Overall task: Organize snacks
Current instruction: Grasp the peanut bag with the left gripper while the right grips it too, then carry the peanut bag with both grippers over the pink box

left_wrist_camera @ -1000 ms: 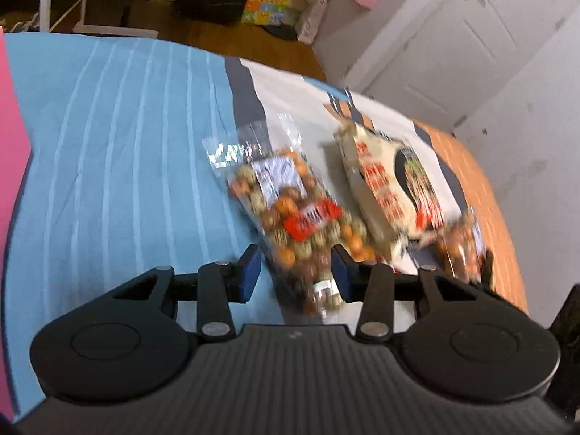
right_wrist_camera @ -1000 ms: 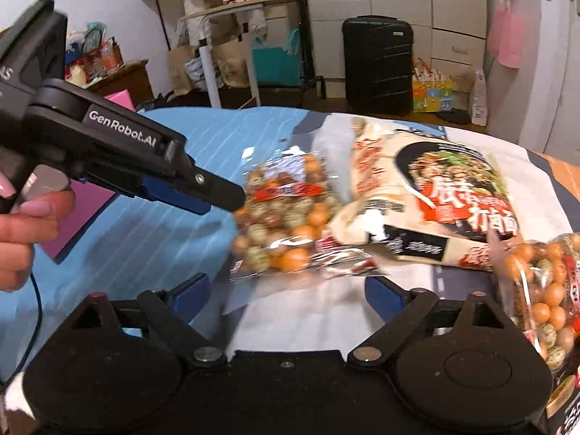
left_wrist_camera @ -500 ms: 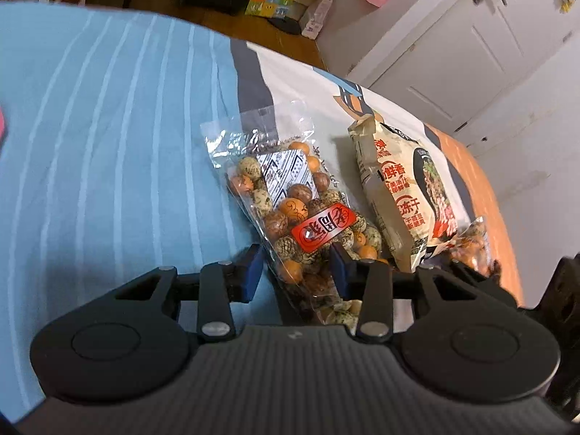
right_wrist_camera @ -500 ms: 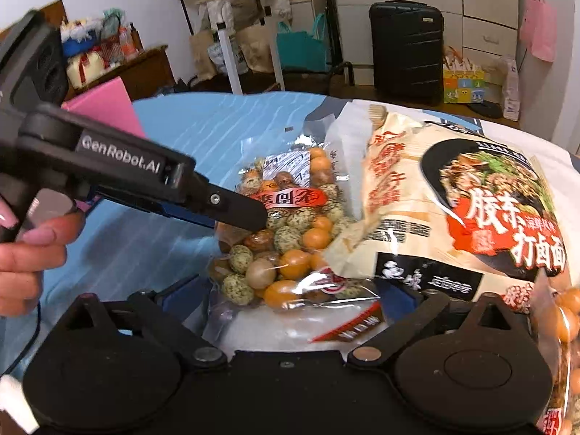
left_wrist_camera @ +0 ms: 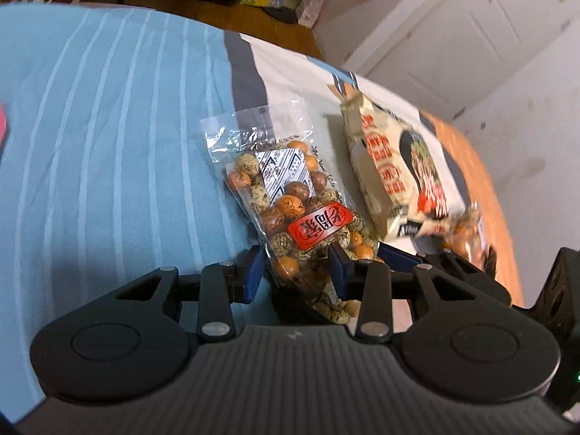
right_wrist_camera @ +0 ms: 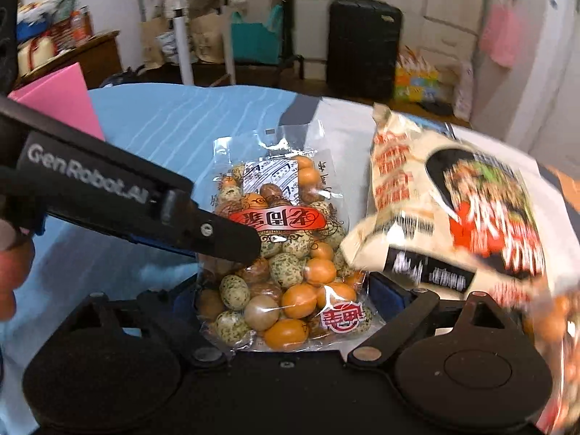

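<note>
- Clear bag of coated nuts (left_wrist_camera: 293, 210) lies on the striped bedspread (left_wrist_camera: 108, 145), red label up, sealed top edge pointing away from both cameras. Its near end is cut off behind the gripper bodies in both views.
- Left gripper (left_wrist_camera: 295, 272): jaws narrow and closing, the bag's lower part between them. Left pad (left_wrist_camera: 253, 272) sits at the bag's edge, right pad (left_wrist_camera: 339, 272) against its other side. Whether the pads truly pinch the film cannot be told; the contact is masked by the wrinkled plastic.
- Right gripper (right_wrist_camera: 282, 301): jaws wide, narrowing a little, standing either side of the bag's bottom end. Both pads are mostly hidden behind the bag, so contact cannot be judged; they appear beside it, not pressing.
- In the right wrist view, the left gripper's arm crosses from the left and covers part of the bag; a hand (right_wrist_camera: 11, 272) is cut off at the frame edge.
- Cream noodle packet (right_wrist_camera: 453, 210) lies just right of the nut bag, heavily blurred; print unreadable.
- A second nut bag (left_wrist_camera: 464, 232) beyond the packet is smeared and half hidden.
- Pink sheet (right_wrist_camera: 61, 101) at far left, partly covered.
- Black suitcase (right_wrist_camera: 362, 43) on the floor beyond the bed.
</note>
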Motion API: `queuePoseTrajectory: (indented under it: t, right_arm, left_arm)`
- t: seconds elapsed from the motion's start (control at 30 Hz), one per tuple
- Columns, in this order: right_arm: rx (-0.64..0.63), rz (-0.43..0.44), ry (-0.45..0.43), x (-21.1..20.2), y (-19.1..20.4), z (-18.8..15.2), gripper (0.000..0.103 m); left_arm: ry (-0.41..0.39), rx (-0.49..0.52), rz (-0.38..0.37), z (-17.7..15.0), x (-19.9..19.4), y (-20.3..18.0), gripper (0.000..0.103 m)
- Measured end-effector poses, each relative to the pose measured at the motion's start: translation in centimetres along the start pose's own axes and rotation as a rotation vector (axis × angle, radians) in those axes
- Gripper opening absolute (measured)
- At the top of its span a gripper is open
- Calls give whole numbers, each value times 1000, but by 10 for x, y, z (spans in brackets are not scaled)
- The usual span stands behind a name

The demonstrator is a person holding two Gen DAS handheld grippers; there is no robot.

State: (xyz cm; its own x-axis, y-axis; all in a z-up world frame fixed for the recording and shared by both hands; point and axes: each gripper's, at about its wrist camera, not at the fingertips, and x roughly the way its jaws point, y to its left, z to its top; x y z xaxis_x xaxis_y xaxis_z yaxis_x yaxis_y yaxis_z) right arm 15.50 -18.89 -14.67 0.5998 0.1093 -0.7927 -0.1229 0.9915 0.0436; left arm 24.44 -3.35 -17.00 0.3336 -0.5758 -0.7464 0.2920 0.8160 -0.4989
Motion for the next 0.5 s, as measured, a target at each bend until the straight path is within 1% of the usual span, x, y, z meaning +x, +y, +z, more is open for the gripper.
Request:
queuePoseTrajectory:
  t: [0.07, 0.13, 0.2, 0.27, 0.4, 0.5]
  right_arm:
    - [62, -11, 31, -6, 3, -1, 95]
    - [109, -2, 56, -7, 5, -4, 95]
    - [80, -5, 60, -5, 8, -11, 96]
    - [10, -18, 50, 0, 13, -17, 97]
    - [-18, 19, 7, 6, 6, -17, 99]
    - [-32, 4, -11, 6, 7, -17, 95]
  left_arm:
    - [21, 3, 8, -1, -3, -4, 37]
    - [32, 16, 18, -5, -7, -5, 38]
    - [41, 16, 29, -11, -7, -4, 38]
    - [41, 16, 34, -14, -4, -3, 41]
    - [34, -8, -3, -16, -2, 1, 42]
    - [22, -15, -25, -19, -3, 5, 43]
